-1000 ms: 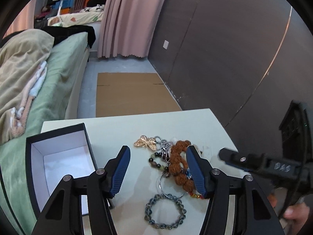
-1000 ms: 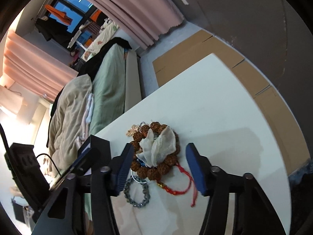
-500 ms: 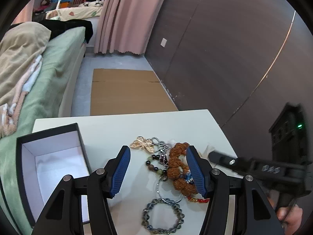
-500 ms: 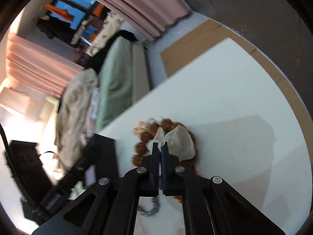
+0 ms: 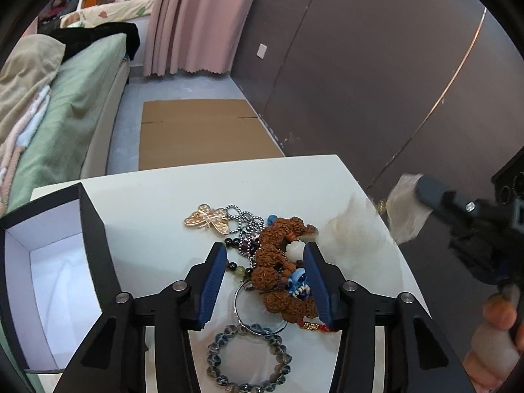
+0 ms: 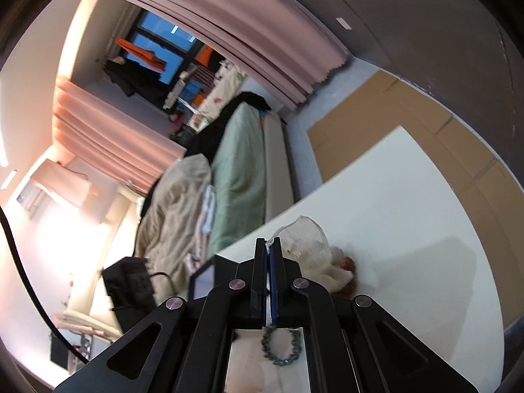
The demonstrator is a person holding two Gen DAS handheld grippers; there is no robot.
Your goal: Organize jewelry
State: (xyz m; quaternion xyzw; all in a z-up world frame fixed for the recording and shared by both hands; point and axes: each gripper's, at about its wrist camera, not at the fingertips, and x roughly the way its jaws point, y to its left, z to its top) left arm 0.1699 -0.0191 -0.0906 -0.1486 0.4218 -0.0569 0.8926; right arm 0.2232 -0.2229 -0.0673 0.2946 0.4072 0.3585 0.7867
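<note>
Nearest, grey-blue bead bracelet (image 5: 249, 358): lies flat on the white counter (image 5: 157, 203) just below the left tongs, overlapping a thin silver ring (image 5: 240, 308)
Left tongs (image 5: 265, 281): partly open, blue pads on either side of the jewelry heap; the jaws have just been closing, and the pads do not visibly press on anything
Brown knobbly seed-bead bracelet (image 5: 278, 262): lies on the counter between the left pads, with a blue-and-white figure charm (image 5: 297, 281) and a white bead on it; red cord with gold beads trails beneath the right pad
Black box with white lining (image 5: 49, 262): open, stands on the counter to the left of the heap, apart from it
Gold butterfly brooch (image 5: 206, 219): at the far-left edge of the heap, touching a silver chain (image 5: 244, 221)
Right tongs (image 6: 269, 252): closed flat on the top edge of a sheer off-white pouch (image 6: 308, 245)
Pouch position: hangs from the tips above the counter at its right edge, blurred in the left view
Person's hand (image 5: 494, 337): grips the right handle at the lower right
Floor beyond: a flat brown cardboard sheet (image 5: 203, 134) lies past the counter
Farthest: a bed with green cover (image 5: 72, 108) at left, pink curtain (image 5: 193, 19) behind
</note>
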